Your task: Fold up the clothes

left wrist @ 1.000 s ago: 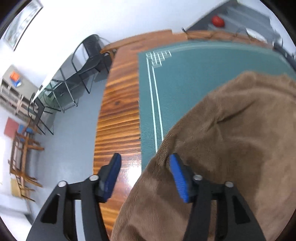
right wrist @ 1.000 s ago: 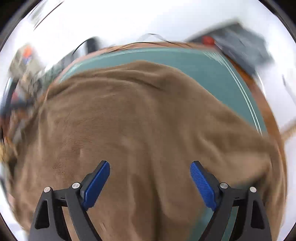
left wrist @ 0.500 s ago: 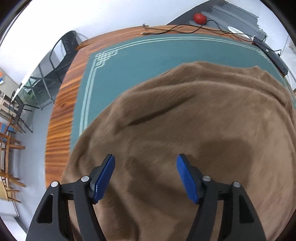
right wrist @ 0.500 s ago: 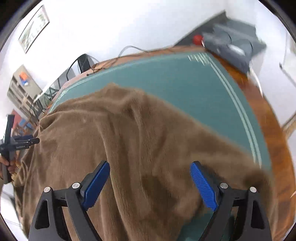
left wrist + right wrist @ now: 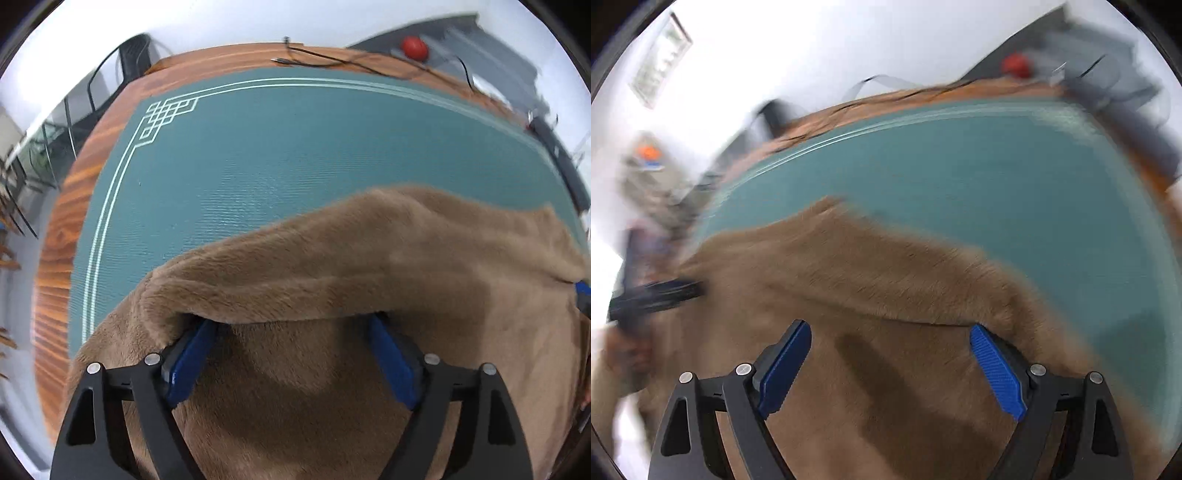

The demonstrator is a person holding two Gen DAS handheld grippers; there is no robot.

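Note:
A brown fleece garment (image 5: 406, 258) lies on the green mat (image 5: 295, 155), spread across the near half of both views. My left gripper (image 5: 291, 326) points down into it. Its jaws are opening wide, and a raised fold of the fleece covers the tips of its blue pads (image 5: 188, 365); the cloth lies between the pads without being pinched. My right gripper (image 5: 890, 332) hovers open over the fleece (image 5: 886, 280), its pads (image 5: 997, 373) clear of it. The right wrist view is blurred and shows the left gripper's dark body (image 5: 653, 295) at the left.
The mat covers a wooden table (image 5: 55, 280) whose edge runs along the left. Cables (image 5: 332, 59) lie along the far edge near a red ball (image 5: 414, 46). Black chairs (image 5: 122, 70) stand beyond the far left corner.
Both grippers have travelled across the fleece, and more green mat now shows beyond it. The left jaws have spread wider, and a fold of fleece now lies over their tips.

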